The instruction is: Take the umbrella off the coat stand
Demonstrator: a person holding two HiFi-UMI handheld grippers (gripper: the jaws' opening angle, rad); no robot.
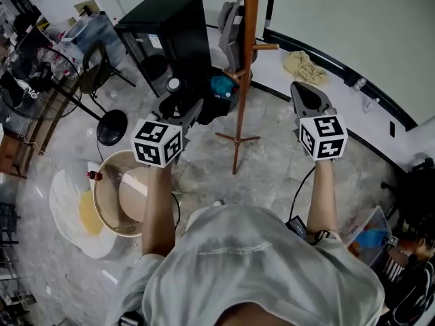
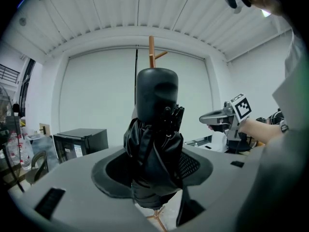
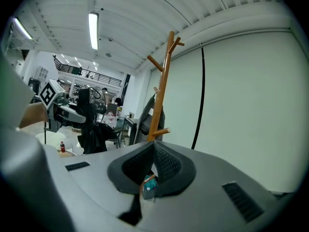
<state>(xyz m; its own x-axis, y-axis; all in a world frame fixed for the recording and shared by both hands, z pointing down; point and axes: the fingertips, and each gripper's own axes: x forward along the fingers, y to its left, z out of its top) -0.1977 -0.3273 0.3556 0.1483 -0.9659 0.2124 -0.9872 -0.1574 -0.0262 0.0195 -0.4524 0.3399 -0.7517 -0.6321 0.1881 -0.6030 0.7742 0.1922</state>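
A black folded umbrella (image 2: 154, 153) stands upright between my left gripper's (image 2: 153, 149) jaws, which are shut on its bunched fabric; its rounded black handle (image 2: 157, 93) sticks up above them. In the head view the left gripper (image 1: 182, 109) holds the umbrella (image 1: 202, 111) left of the wooden coat stand (image 1: 245, 66), clear of its pegs. My right gripper (image 1: 309, 97) is on the right of the stand, level with the other. In its own view the right gripper (image 3: 153, 146) is shut with nothing between its pads, and the stand (image 3: 161, 91) rises just beyond.
A grey garment (image 3: 153, 112) hangs on the stand. A black cabinet (image 1: 173, 26) is behind it. A round tan basin (image 1: 112, 199) sits on the floor at the left, beside a black fan base (image 1: 112, 126). A yellow cloth (image 1: 304, 65) lies on the ledge.
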